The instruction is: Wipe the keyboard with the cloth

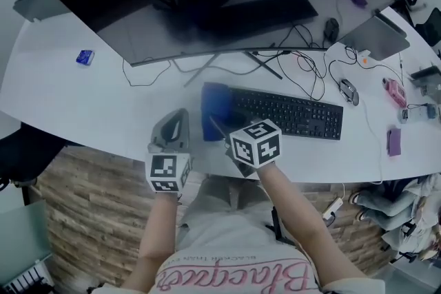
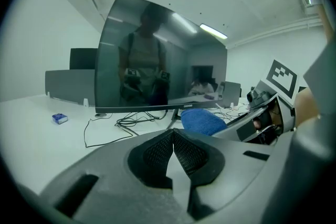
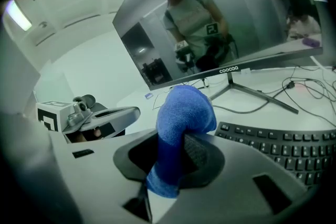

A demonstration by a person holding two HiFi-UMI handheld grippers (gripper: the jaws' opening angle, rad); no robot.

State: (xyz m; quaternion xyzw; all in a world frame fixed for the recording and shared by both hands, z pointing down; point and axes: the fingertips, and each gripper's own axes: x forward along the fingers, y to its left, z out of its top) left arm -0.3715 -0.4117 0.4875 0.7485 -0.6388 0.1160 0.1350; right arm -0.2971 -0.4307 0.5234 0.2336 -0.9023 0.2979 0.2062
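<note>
right claw (image 3: 176, 153) pinching cloth (image 3: 184, 110), left claw (image 2: 173, 145) closed

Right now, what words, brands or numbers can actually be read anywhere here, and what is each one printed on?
"coocaa": lower bezel of the wide curved black monitor.
Pink cursive print on the person's pale shirt: upside down, cut off, not surely readable.
Key legends on the black keyboard: too small.
White cubes with square black markers: patterns only, no words.
</note>
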